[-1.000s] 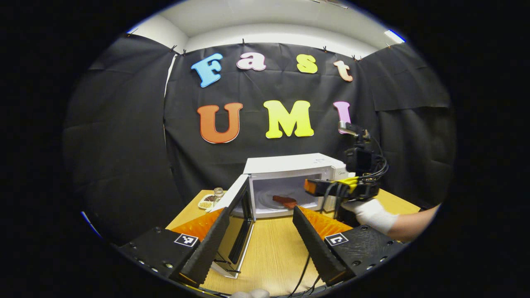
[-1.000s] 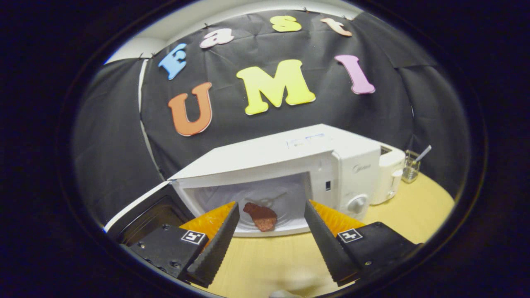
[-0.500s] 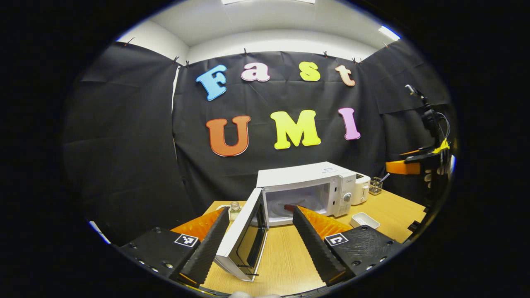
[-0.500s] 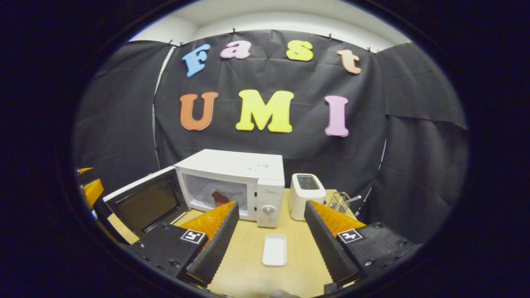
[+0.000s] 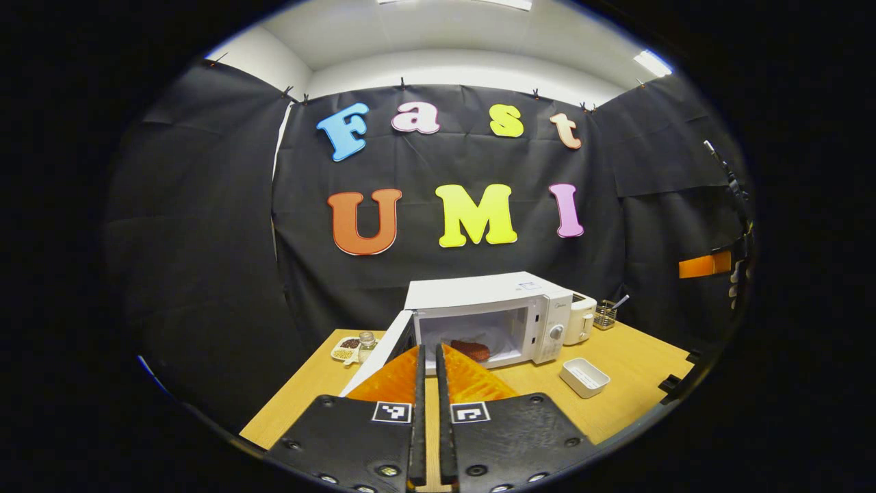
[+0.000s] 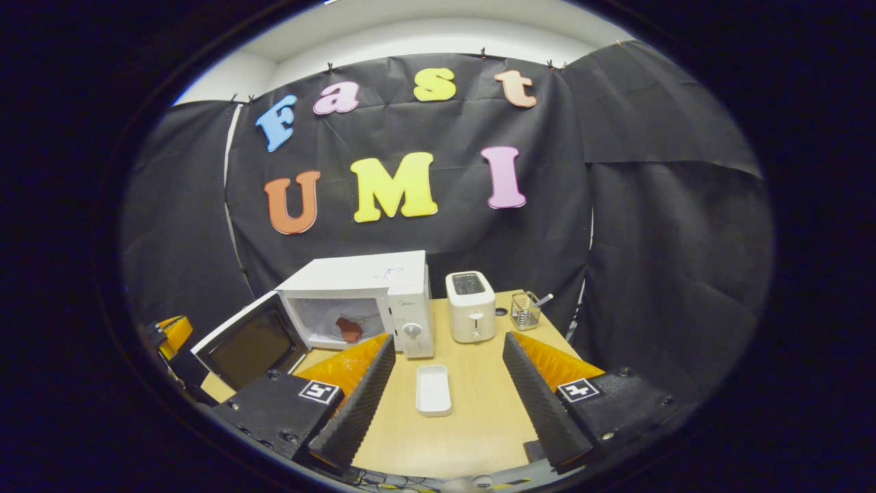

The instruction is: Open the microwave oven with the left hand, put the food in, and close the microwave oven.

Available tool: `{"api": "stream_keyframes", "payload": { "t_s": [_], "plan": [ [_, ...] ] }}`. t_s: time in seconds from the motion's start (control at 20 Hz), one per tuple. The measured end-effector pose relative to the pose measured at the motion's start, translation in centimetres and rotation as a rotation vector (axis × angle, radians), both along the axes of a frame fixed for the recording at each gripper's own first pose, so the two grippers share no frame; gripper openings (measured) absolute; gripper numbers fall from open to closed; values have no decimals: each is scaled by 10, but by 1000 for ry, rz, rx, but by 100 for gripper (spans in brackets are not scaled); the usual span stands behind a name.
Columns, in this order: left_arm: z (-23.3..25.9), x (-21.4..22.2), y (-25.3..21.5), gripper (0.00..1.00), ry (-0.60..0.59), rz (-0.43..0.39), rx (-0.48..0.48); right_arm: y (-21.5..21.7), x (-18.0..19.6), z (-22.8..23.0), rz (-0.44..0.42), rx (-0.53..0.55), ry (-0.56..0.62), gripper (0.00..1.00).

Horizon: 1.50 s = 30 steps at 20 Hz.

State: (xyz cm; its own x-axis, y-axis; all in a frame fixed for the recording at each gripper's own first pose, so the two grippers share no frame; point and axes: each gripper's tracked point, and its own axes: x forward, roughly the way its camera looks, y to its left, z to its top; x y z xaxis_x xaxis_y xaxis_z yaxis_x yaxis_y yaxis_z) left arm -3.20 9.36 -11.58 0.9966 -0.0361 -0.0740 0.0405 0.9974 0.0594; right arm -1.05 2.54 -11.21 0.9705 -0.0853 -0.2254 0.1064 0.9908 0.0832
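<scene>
The white microwave [image 5: 489, 316] [image 6: 363, 291] stands on the wooden table with its door [image 6: 250, 339] swung open to the left. A dark red piece of food [image 5: 472, 349] [image 6: 349, 329] lies inside the cavity. My left gripper [image 5: 429, 350] is shut, nothing between its fingers, and is held back from the microwave, hiding part of the door [image 5: 376, 359]. My right gripper [image 6: 448, 337] is open and empty, well back above the table's near side. The left gripper's orange side [image 6: 171, 335] peeks in at the left edge, and the right gripper [image 5: 705, 265] at the far right.
A white toaster [image 6: 470, 306] [image 5: 580, 318] stands right of the microwave, with a glass holder [image 6: 525, 311] beyond it. A small white tray [image 6: 433, 389] [image 5: 584, 376] lies on the table [image 6: 479, 411] in front. A dish of beans [image 5: 344, 349] and a jar [image 5: 367, 339] sit at the left.
My left gripper has gone from open to shut. Both grippers have drawn back from the microwave, the right one moving off to the right. The food stays inside, door open.
</scene>
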Motion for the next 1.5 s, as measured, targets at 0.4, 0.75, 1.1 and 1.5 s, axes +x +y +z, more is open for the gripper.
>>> {"api": "stream_keyframes", "payload": {
  "t_s": [0.4, 0.75, 1.1, 1.5],
  "plan": [
    [1, 3, 29, 0, -9, 19, 17, -1, 0, 2, -8, 59, 3, 100],
    [-32, 11, 114, 0, 22, 148, 79, 3, 4, 1, 1, 65, 19, 100],
    [-99, 22, 144, 0, 133, 197, 50, -2, 4, 1, -14, 63, 38, 100],
    [-108, 26, 97, 0, 164, 104, 41, -12, -1, -16, -26, 103, 75, 100]
  ]
}}
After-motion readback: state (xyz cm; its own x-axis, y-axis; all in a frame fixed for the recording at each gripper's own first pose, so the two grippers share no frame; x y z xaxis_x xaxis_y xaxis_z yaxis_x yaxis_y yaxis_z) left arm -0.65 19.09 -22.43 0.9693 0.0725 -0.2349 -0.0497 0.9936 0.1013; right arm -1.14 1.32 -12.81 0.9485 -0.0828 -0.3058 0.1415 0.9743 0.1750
